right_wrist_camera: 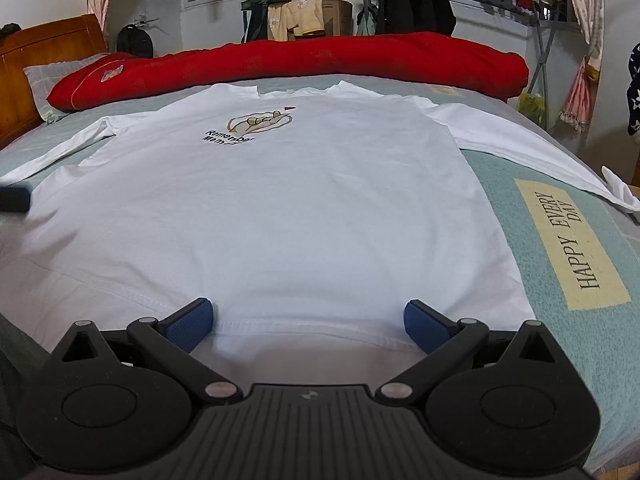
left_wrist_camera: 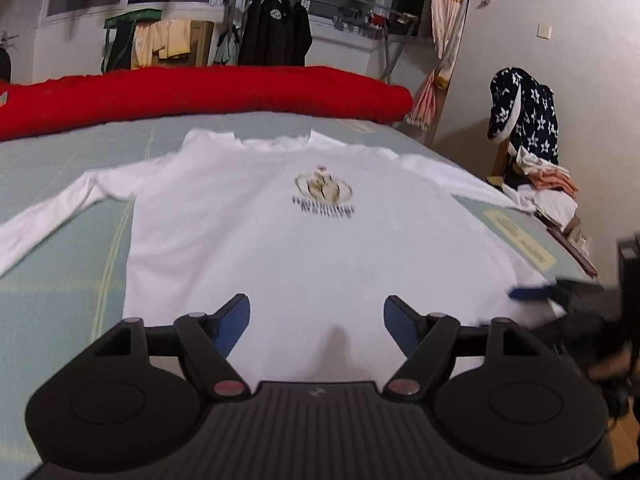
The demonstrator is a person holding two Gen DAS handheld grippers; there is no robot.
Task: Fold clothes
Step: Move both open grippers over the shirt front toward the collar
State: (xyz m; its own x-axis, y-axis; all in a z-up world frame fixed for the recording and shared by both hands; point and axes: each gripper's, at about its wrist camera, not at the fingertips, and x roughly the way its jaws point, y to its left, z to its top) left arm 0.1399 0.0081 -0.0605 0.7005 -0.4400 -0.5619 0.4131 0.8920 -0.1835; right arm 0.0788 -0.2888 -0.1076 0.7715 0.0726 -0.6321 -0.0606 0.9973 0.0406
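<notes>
A white long-sleeved shirt (left_wrist_camera: 280,232) (right_wrist_camera: 280,184) with a printed picture and dark lettering on the chest lies flat on the bed, both sleeves spread out to the sides. My left gripper (left_wrist_camera: 317,312) hovers over the shirt's near hem with its blue pads wide apart and nothing between them. My right gripper (right_wrist_camera: 308,320) is open over the hem, the cloth lying flat between its pads, which do not press on it. One blue fingertip of the right gripper (left_wrist_camera: 528,293) shows at the right edge of the left wrist view.
A pale green bed sheet (right_wrist_camera: 520,216) with a "HAPPY EVERY DAY" label covers the bed. A rolled red quilt (right_wrist_camera: 320,64) lies along the far side, by a wooden headboard (right_wrist_camera: 44,48). To the right, a chair (left_wrist_camera: 524,152) is piled with clothes. Dark jackets (left_wrist_camera: 276,28) hang by the window.
</notes>
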